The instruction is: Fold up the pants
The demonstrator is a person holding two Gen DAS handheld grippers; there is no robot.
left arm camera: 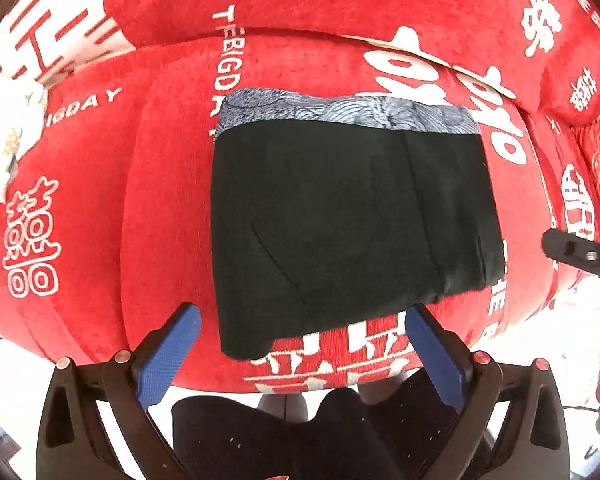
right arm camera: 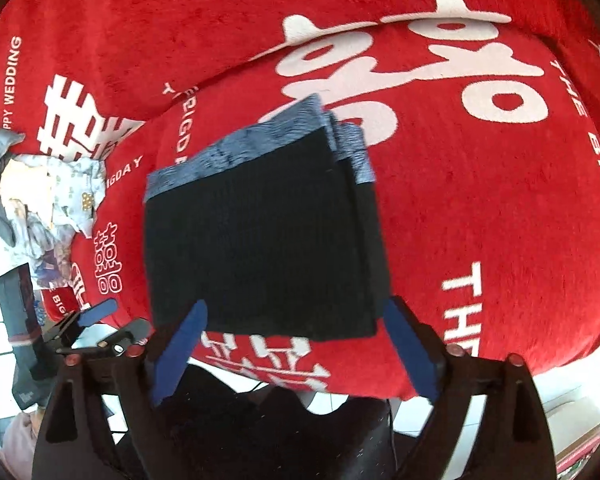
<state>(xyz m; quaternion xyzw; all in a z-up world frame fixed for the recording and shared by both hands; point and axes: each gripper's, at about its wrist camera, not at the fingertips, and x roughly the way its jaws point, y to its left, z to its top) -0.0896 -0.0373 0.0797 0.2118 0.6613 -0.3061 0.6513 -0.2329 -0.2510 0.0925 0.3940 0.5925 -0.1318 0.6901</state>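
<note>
The red cover [right arm camera: 480, 200] bears white print reading "THE BIGDAY" and "HAPPY WEDDING", partly cut off, beside large Chinese double-happiness characters

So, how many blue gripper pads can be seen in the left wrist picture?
2. One blue pad is at lower left, the other blue pad at lower right, both below the folded black pants. The right gripper's pads are hidden at the edge.

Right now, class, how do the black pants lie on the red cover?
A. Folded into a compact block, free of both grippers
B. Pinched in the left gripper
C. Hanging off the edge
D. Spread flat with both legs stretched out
A: the black pants sit folded on the red cover, with the left gripper and right gripper open and empty.
</note>
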